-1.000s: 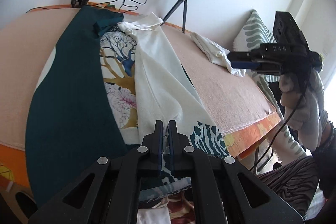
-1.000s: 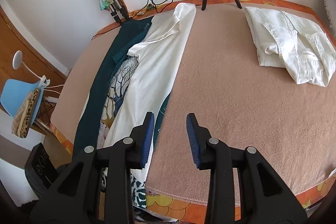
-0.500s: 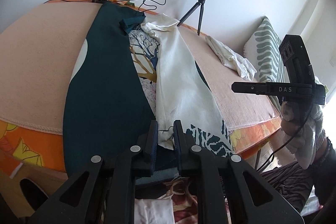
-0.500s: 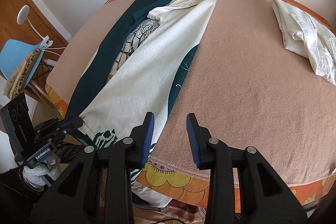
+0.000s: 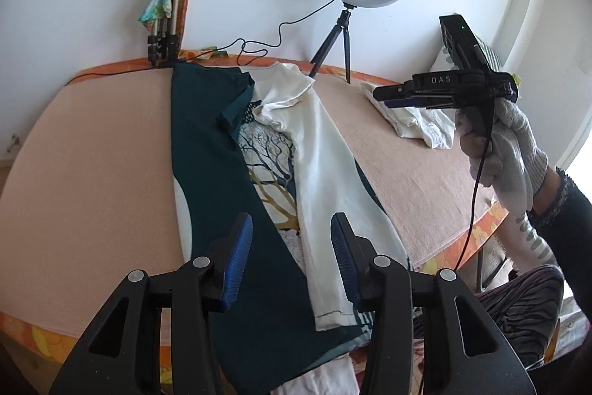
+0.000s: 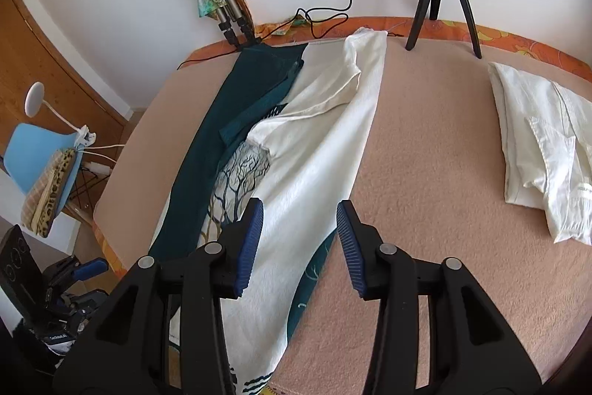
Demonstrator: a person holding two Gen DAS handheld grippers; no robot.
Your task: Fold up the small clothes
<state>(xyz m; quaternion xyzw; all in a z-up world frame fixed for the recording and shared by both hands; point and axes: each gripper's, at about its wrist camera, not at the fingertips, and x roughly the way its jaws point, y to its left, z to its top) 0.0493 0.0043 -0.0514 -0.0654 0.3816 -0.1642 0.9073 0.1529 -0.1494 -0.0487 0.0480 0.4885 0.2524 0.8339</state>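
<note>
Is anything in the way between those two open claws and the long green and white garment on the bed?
Nothing visible. The left gripper and the right gripper both hang open directly over the garment, with no object between. The folded white shirt lies apart, off to the right.

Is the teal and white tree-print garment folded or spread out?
Partly folded: the teal and white tree-print garment has both long sides flapped inward, lying lengthwise on the pink blanket.
</note>
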